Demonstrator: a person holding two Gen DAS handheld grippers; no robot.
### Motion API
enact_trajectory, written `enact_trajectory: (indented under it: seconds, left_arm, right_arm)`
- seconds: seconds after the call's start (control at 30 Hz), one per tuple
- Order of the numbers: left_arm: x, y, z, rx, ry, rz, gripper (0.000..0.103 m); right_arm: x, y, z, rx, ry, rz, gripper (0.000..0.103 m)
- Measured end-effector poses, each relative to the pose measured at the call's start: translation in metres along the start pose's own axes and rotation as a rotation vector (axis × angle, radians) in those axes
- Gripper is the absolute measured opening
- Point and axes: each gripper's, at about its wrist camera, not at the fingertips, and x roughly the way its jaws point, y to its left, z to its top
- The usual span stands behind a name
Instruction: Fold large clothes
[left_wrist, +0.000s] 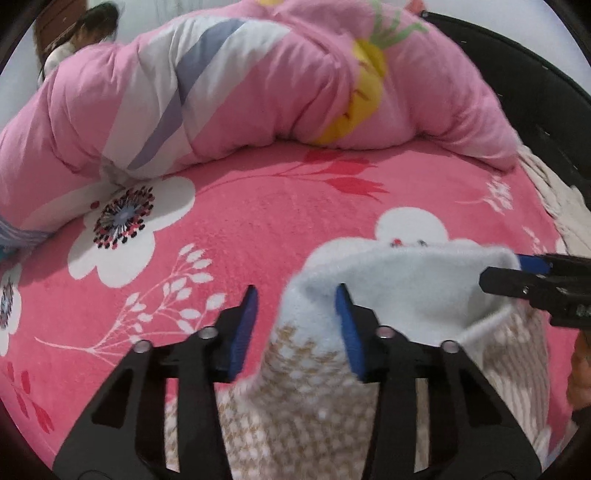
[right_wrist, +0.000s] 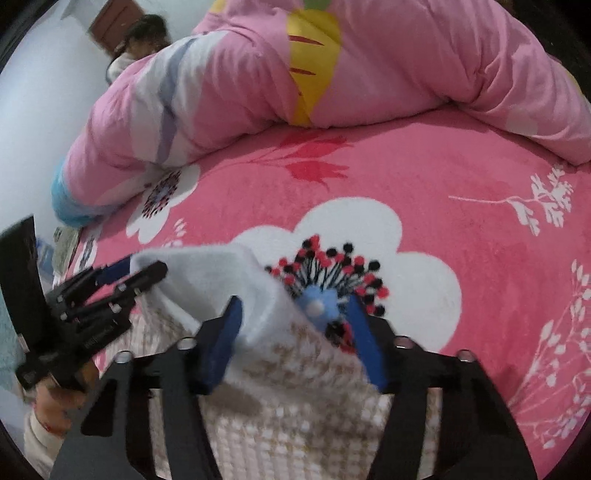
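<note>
Only from right wrist: clutter (right_wrist: 62, 243) far left. Left gripper (left_wrist: 297, 323), right gripper (right_wrist: 295, 328): jaws released, garment (left_wrist: 406, 288) edge between. Open bed (left_wrist: 277, 221) to far quilt (left_wrist: 258, 92).

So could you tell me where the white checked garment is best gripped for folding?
Grip the garment at its two top corners, coming from above and the near side: the plain edge stands folded up off the bed sheet, so fingers can close across it.
</note>
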Motion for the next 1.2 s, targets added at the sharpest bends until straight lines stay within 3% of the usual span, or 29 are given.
enact_trajectory:
  seconds: [0.07, 0.23, 0.3, 0.37, 0.47, 0.57, 0.67, 0.8, 0.9, 1.0, 1.1, 1.2]
  left_arm:
    - [-0.021, -0.006, -0.01, 0.049, -0.014, -0.005, 0.033]
    - [-0.061, -0.015, -0.053, 0.136, -0.021, -0.028, 0.031]
    - [-0.068, -0.019, -0.073, 0.163, -0.018, -0.024, 0.031]
    - [-0.071, -0.023, -0.092, 0.196, -0.016, -0.019, 0.03]
    - [-0.07, -0.026, -0.111, 0.233, -0.018, 0.001, 0.023]
    - [-0.067, -0.026, -0.121, 0.239, -0.025, 0.018, 0.019]
    - [-0.065, -0.03, -0.128, 0.254, -0.04, 0.057, 0.018]
    - [-0.061, -0.029, -0.14, 0.254, -0.013, 0.062, 0.018]
    - [-0.065, -0.016, -0.148, 0.218, 0.021, 0.035, 0.02]
    - [-0.091, 0.008, -0.154, 0.154, 0.037, -0.07, 0.02]
    - [-0.121, 0.024, -0.148, 0.113, -0.042, -0.172, 0.021]
    - [-0.125, 0.018, -0.126, 0.093, -0.117, -0.18, 0.021]
  right_arm:
    - [-0.011, 0.003, -0.011, -0.027, -0.007, 0.003, 0.042]
    - [-0.036, 0.003, -0.071, -0.103, 0.018, -0.048, 0.042]
    - [-0.034, 0.001, -0.091, -0.129, 0.057, -0.096, 0.042]
    - [-0.044, -0.001, -0.106, -0.133, 0.073, -0.09, 0.042]
    - [-0.092, 0.013, -0.106, -0.188, -0.032, -0.039, 0.042]
    - [-0.123, 0.037, -0.083, -0.207, -0.131, 0.033, 0.042]
    - [-0.103, 0.052, -0.049, -0.16, -0.114, 0.121, 0.042]
    - [-0.017, 0.057, -0.024, -0.037, 0.049, 0.167, 0.042]
    - [0.024, 0.057, -0.056, -0.009, 0.179, 0.162, 0.042]
    - [0.021, 0.061, -0.097, -0.117, 0.17, 0.118, 0.042]
    - [0.015, 0.058, -0.116, -0.154, 0.16, 0.091, 0.042]
    - [0.02, 0.063, -0.12, -0.181, 0.154, 0.053, 0.042]
